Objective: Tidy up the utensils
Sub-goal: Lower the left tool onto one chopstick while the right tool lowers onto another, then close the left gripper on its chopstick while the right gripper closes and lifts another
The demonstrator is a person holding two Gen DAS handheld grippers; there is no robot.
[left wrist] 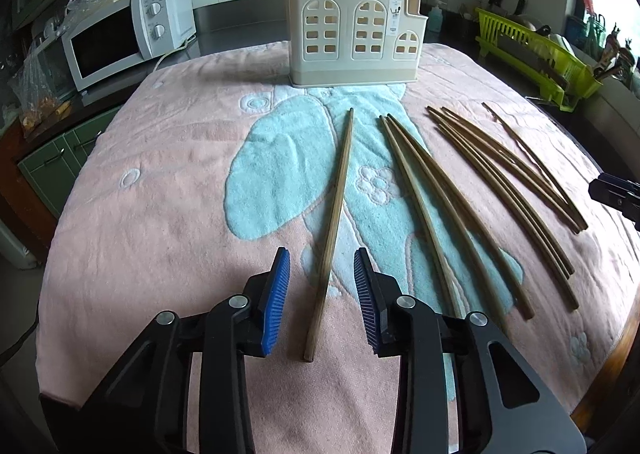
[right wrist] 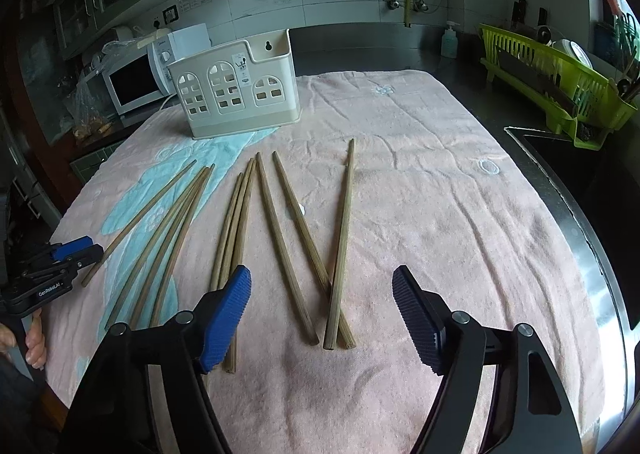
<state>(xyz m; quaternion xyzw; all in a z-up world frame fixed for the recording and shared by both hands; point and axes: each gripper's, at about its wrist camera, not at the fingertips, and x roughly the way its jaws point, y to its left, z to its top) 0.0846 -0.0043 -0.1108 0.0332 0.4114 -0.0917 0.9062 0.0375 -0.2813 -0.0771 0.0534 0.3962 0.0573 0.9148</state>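
Several wooden chopsticks lie spread on a pink and blue towel point(left wrist: 160, 193). A cream utensil holder point(left wrist: 352, 37) stands upright at the towel's far side; it also shows in the right wrist view point(right wrist: 236, 93). My left gripper point(left wrist: 322, 266) is open, its blue pads on either side of the near part of a single chopstick point(left wrist: 338, 205), not touching it. My right gripper point(right wrist: 322, 294) is open wide above the near ends of two crossed chopsticks point(right wrist: 340, 254). More chopsticks point(right wrist: 236, 238) lie to their left.
A white microwave point(left wrist: 120, 37) stands at the back left. A green dish rack point(right wrist: 560, 81) stands at the right by a dark sink point(right wrist: 580, 181). The towel covers the whole counter; its edges drop off on all sides.
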